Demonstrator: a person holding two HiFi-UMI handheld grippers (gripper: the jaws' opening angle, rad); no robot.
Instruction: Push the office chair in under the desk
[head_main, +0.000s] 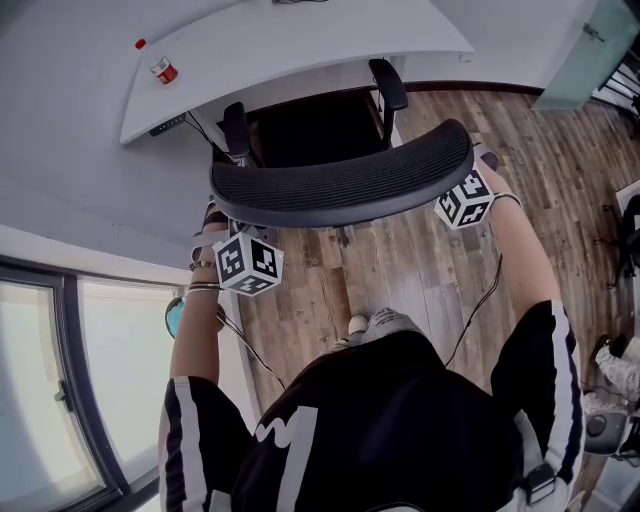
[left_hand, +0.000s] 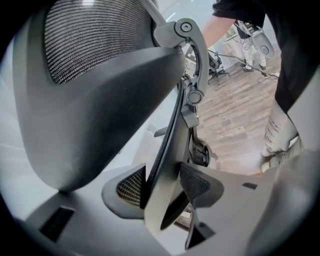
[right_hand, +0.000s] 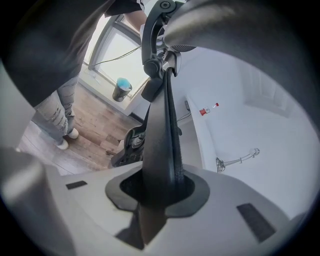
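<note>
Room and surface. A wood-plank floor (head_main: 420, 260) lay beneath both grippers. A pale wall (head_main: 60, 120) stood ahead of them and to the left gripper's outer side. A large window (head_main: 40, 380) ran along that wall, behind and outside the left gripper. A white curved desk (head_main: 300, 40) stood ahead of both grippers.

Task object. The office chair (head_main: 340, 185) stood between the grippers and the desk. Its ribbed backrest spanned from one gripper to the other, and the front of its dark seat reached under the desk's near edge.

Grippers. The left gripper (left_hand: 162, 187) was clamped on the left edge of the backrest, with a pad on each side of the frame. The right gripper (right_hand: 160, 187) was closed narrowly on the right edge, the thin frame filling the gap between its pads.

Small objects. A bottle (head_main: 160, 68) with a red cap rested on the desk, ahead of the left gripper. A teal bin (right_hand: 120, 90) sat by the window, well behind that gripper.

Hidden or unclear. In the head view the backrest covered both sets of jaws, leaving only the marker cubes visible. The chair's base and wheels were concealed by its seat and backrest. The desk's far edge was cut off by the frame. The person's arm covered most of the bin in the head view.
</note>
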